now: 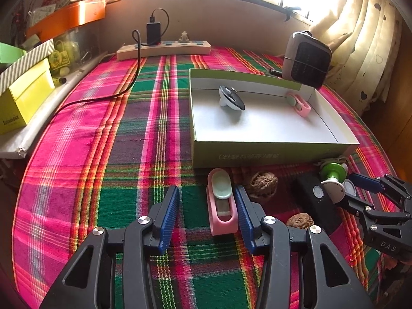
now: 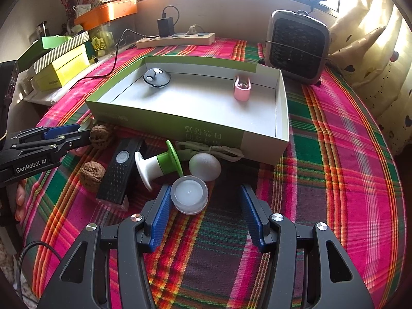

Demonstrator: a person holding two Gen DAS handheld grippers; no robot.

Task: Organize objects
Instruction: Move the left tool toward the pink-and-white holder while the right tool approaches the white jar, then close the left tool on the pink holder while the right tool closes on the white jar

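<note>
The left gripper (image 1: pixel 208 213) stands part open on the plaid cloth (image 1: pixel 103 180), its jaws straddling a pink clip (image 1: pixel 222 206) that lies just in front of the green box (image 1: pixel 270 152); the right blue pad touches or nearly touches the clip, while the left pad stands apart, so nothing is gripped yet. The right gripper (image 2: pixel 206 216) is likewise about half wide and empty, with a small round candle (image 2: pixel 189 194) just inside its left pad. Inside the box a matching pink clip (image 2: pixel 242 90) and a grey disc (image 2: pixel 156 77) already lie at the far wall. The risk, as I judge it: with the clip off-centre between the jaws, closing could shove it sideways or tip it out, knocking the walnut (image 1: pixel 261 185) to its right. On the other side, the candle sits at the jaw's edge, so a squeeze may pinch its rim and skid it into the white egg (image 2: pixel 204 166) and the green-and-white spool (image 2: pixel 159 166) beyond
</note>
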